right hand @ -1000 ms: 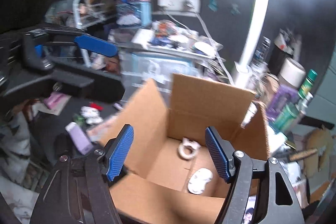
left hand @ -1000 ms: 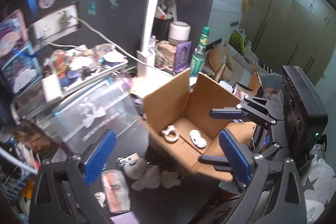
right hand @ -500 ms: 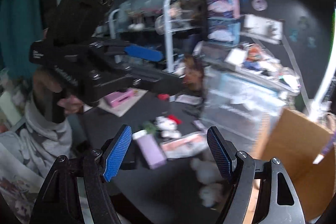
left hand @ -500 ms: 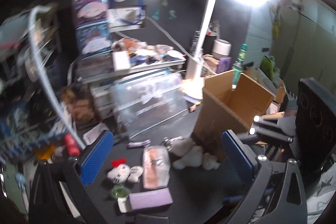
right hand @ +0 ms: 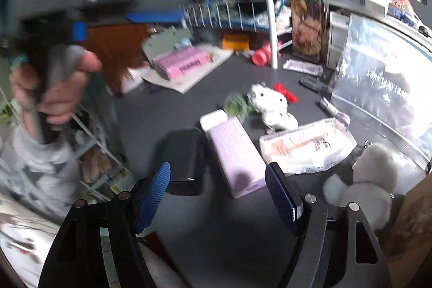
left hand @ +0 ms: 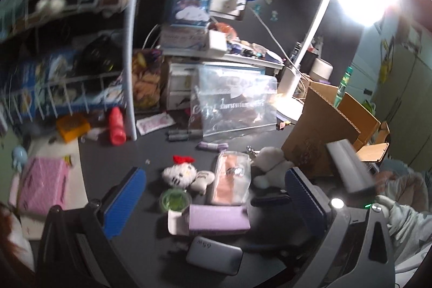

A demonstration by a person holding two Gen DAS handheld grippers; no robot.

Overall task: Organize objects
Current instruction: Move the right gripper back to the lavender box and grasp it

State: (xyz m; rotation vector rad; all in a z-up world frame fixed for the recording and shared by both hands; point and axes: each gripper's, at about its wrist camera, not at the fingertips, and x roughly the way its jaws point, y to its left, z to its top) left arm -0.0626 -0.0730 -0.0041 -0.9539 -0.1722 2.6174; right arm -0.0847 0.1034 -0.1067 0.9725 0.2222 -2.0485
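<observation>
On the dark desk lie a lilac box (right hand: pixel 235 153), a white kitty plush with a red bow (right hand: pixel 270 104), a pink packet (right hand: pixel 305 147), a fluffy white plush (right hand: pixel 361 180) and a black box (right hand: pixel 183 161). My right gripper (right hand: pixel 218 199) is open. The lilac box's near end shows between its blue pads, which stay apart from it. My left gripper (left hand: pixel 216 200) is open above the kitty plush (left hand: pixel 179 176), a green cup (left hand: pixel 175 200), the lilac box (left hand: pixel 216 217) and the pink packet (left hand: pixel 230 181). It holds nothing.
An open cardboard box (left hand: pixel 332 126) stands at the right of the desk, a clear zip bag (left hand: pixel 235 104) behind the items. A grey power bank (left hand: pixel 214 254) lies near the front. A wire rack (left hand: pixel 81 88), pink book (left hand: pixel 43 185) and lamp (left hand: pixel 310 45) crowd the edges.
Both views have swung left from the cardboard box to the loose items on the desk. Both grippers have dropped closer to the desk; their jaws stay open.
</observation>
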